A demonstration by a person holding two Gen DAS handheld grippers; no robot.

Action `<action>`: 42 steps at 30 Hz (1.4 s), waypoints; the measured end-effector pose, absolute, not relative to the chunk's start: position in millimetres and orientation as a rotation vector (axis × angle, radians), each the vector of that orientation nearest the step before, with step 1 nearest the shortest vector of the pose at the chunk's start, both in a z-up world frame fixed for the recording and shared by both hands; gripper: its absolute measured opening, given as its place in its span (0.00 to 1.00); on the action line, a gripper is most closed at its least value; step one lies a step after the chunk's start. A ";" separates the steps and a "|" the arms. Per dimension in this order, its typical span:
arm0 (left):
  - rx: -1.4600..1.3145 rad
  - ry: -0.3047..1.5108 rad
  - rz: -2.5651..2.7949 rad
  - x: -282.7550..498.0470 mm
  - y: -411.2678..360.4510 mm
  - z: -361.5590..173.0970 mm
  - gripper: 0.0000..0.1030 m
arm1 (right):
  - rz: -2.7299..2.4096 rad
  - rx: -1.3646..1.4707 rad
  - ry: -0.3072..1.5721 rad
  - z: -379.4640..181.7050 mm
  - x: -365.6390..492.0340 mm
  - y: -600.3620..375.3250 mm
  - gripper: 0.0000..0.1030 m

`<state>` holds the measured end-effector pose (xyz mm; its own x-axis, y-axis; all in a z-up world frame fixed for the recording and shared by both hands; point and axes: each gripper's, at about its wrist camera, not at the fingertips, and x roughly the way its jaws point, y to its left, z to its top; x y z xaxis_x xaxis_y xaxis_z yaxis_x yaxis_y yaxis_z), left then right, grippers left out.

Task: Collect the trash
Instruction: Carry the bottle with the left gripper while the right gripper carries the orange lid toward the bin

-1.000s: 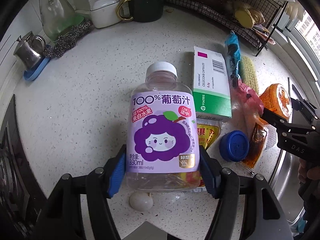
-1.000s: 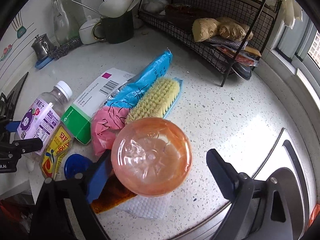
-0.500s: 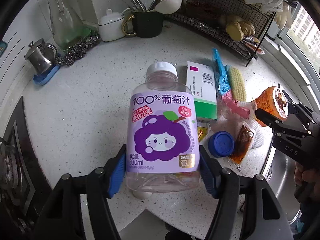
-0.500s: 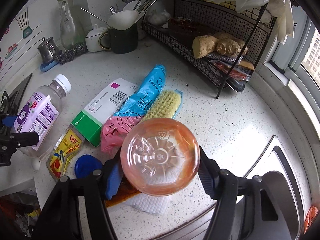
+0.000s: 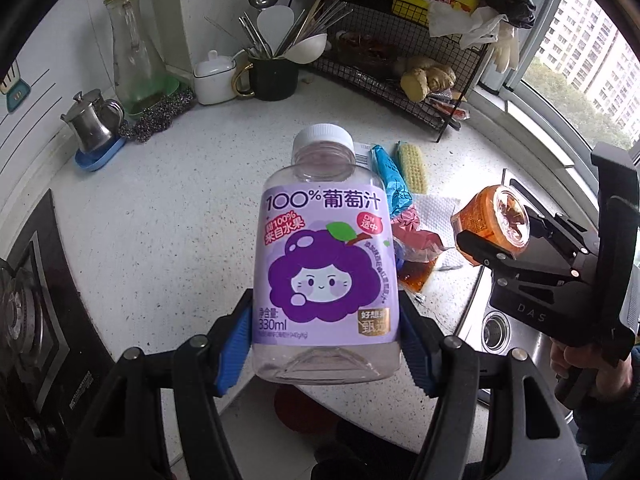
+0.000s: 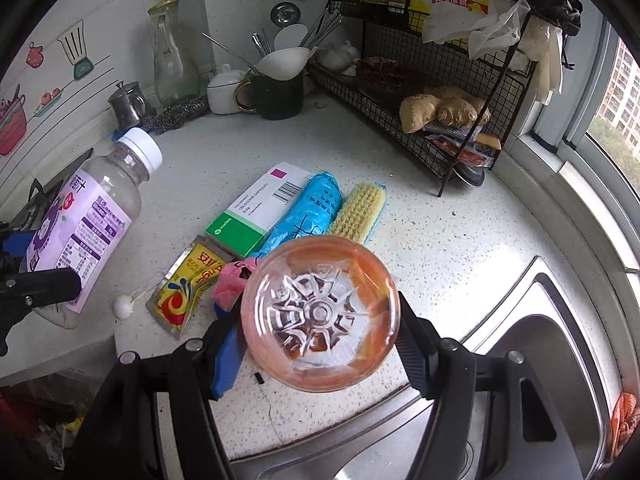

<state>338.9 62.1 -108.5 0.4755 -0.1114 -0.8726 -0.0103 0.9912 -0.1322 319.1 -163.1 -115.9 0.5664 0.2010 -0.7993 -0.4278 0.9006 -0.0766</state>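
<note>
Here, above the speckled white counter [image 5: 168,208], my left gripper [image 5: 326,334] clamps the empty clear purple-labelled juice bottle [image 5: 326,264] low on its body, and my right gripper [image 6: 320,328] clasps an orange-tinted clear plastic bottle [image 6: 320,314]; both seem light, slippery and crushable.

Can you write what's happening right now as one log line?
left gripper: shut on grape juice bottle | right gripper: shut on orange bottle | both above counter

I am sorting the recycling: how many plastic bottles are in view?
2. The grape juice bottle is in the left gripper; the orange bottle is in the right gripper. Others may be hidden.
</note>
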 end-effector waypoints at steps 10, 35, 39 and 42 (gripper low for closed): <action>-0.147 1.069 -0.090 298.6 56.7 -109.3 0.62 | 0.414 -0.236 0.933 -113.3 285.2 -161.6 0.62; -0.189 1.150 -0.167 196.2 29.0 -157.9 0.62 | 0.392 -0.220 1.116 -165.1 183.9 -166.9 0.62; -0.195 1.131 -0.161 171.0 28.3 -151.8 0.62 | 0.410 -0.237 1.042 -145.7 161.5 -162.7 0.62; -0.203 1.108 -0.154 151.1 30.2 -144.7 0.62 | 0.444 -0.235 1.028 -136.2 149.5 -154.1 0.62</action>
